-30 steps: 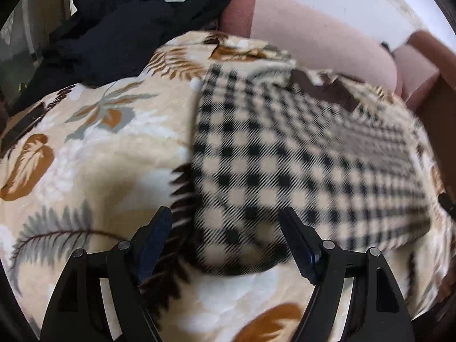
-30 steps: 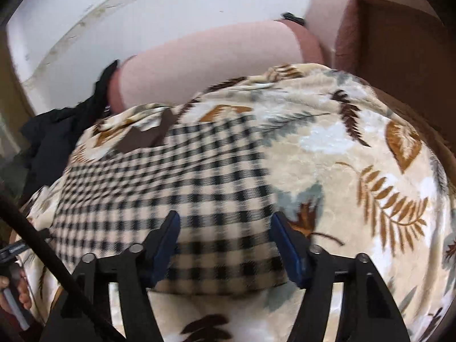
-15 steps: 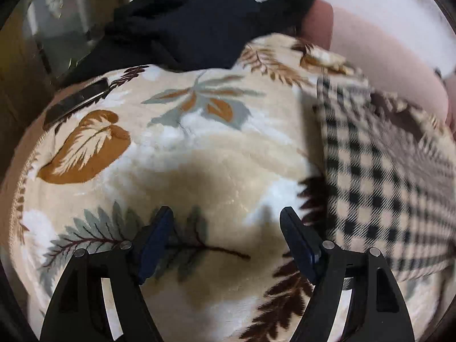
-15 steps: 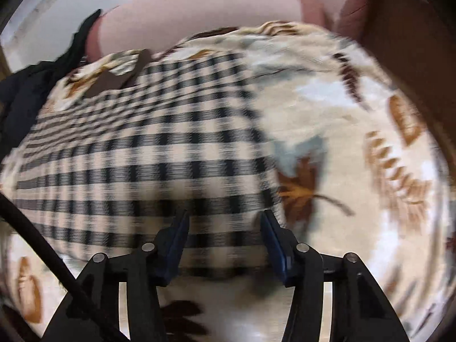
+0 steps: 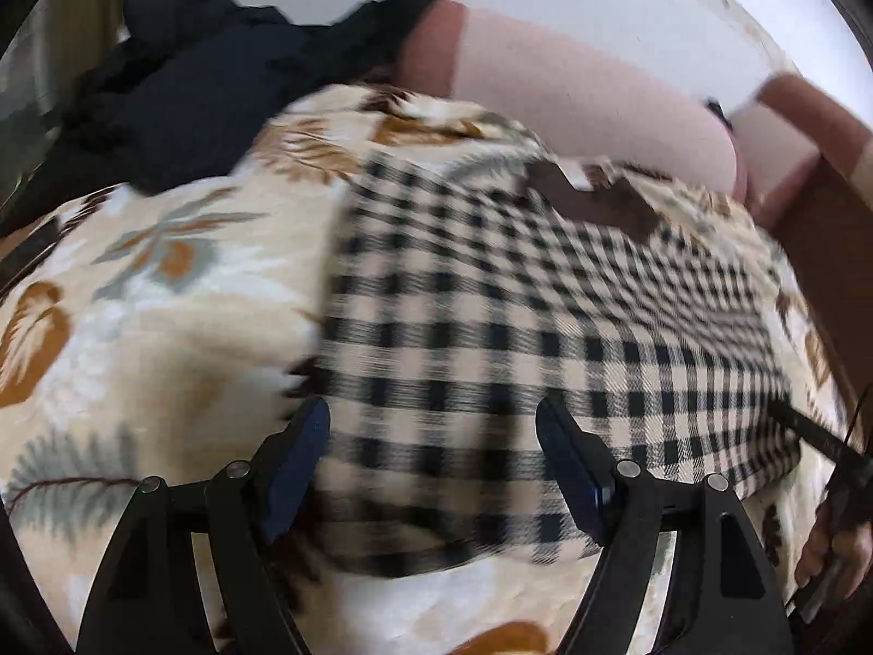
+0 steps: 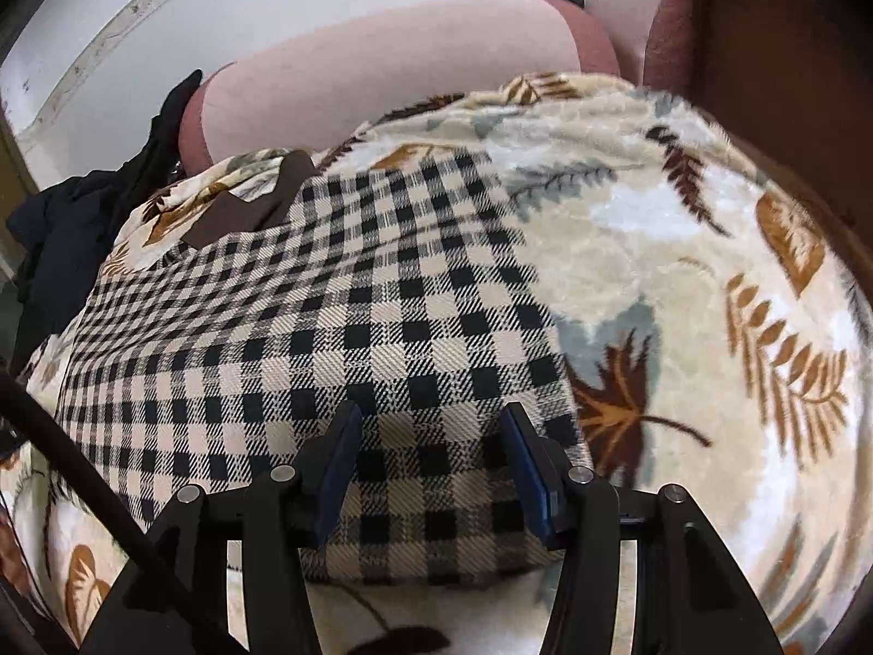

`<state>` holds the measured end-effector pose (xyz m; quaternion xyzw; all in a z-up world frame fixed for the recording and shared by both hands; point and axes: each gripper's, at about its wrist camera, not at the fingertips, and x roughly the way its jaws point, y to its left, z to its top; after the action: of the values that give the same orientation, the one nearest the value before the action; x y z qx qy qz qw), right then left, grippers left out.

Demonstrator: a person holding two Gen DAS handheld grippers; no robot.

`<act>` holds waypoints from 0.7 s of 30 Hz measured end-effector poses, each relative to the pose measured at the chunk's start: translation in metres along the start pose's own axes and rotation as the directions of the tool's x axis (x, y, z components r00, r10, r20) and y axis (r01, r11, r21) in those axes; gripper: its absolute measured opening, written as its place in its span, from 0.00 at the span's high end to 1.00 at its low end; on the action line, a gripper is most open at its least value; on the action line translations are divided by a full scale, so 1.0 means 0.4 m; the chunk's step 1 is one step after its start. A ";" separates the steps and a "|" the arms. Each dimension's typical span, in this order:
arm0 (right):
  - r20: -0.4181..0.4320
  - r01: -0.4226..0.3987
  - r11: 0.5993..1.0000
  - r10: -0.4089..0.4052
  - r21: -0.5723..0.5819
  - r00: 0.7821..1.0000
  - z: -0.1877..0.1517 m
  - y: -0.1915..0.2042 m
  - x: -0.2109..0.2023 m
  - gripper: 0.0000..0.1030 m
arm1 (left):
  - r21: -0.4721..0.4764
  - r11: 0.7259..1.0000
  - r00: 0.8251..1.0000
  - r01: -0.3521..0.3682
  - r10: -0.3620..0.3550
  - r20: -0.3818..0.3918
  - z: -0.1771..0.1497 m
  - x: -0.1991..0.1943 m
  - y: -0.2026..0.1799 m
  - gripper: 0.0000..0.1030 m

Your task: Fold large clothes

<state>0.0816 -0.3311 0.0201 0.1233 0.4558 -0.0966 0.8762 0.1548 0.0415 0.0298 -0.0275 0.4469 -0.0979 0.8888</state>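
1. The left gripper (image 5: 434,483) holds its fingers (image 5: 297,461) wide apart over the near left corner of the checked garment (image 5: 518,338). The cloth shows in the gap between them, but this view is blurred and the pads do not seem to press on it.
2. The right gripper (image 6: 431,469) has its fingers (image 6: 338,458) apart, though narrower than the left pair. They have just been closing, with the near right edge of the checked garment (image 6: 338,327) between them. Contact with the cloth cannot be told.
3. A dark cable (image 6: 103,496) crosses the lower left of the right wrist view, just left of the right fingers.
4. In the left wrist view, a hand (image 5: 835,546) on a dark gripper handle shows well to the right of the left fingers.
5. The garment lies flat on a leaf-patterned blanket (image 6: 709,284), which spreads out on both sides of the fingers and beyond them.
6. Farther ahead, a brown collar (image 6: 251,207) lies at the garment's far edge.
7. Beyond the blanket, a pink cushion (image 6: 393,76) runs across, with a white wall behind it.
8. A heap of dark clothes (image 5: 218,87) lies far ahead and left of the left fingers, touching the blanket's far edge.
9. A brown sofa arm (image 6: 764,43) rises far to the right of the right fingers.
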 end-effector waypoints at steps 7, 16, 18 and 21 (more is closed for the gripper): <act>-0.063 0.039 0.998 -0.042 -0.042 0.997 -0.001 0.002 0.065 0.30 | 0.061 0.994 0.990 -0.086 0.092 -0.103 -0.023 0.107 -0.047 0.19; 0.034 -0.030 0.993 0.027 0.115 0.999 0.060 -0.104 -0.021 0.29 | 0.130 0.991 1.000 0.005 -0.004 -0.008 0.006 -0.019 -0.151 0.19; 0.035 -0.051 0.982 0.045 0.182 0.998 0.066 -0.147 -0.027 0.30 | 0.147 0.989 0.999 0.034 -0.030 -0.029 0.025 -0.004 -0.199 0.19; 0.037 -0.109 0.955 0.103 0.276 0.994 0.057 -0.205 -0.034 0.29 | 0.146 0.984 0.993 0.104 -0.096 -0.066 0.059 0.045 -0.282 0.19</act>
<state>0.0685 -0.4152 0.0332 0.2681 0.4207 -0.1139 0.8592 0.1674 -0.0735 0.0451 0.0197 0.4625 -0.1763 0.8687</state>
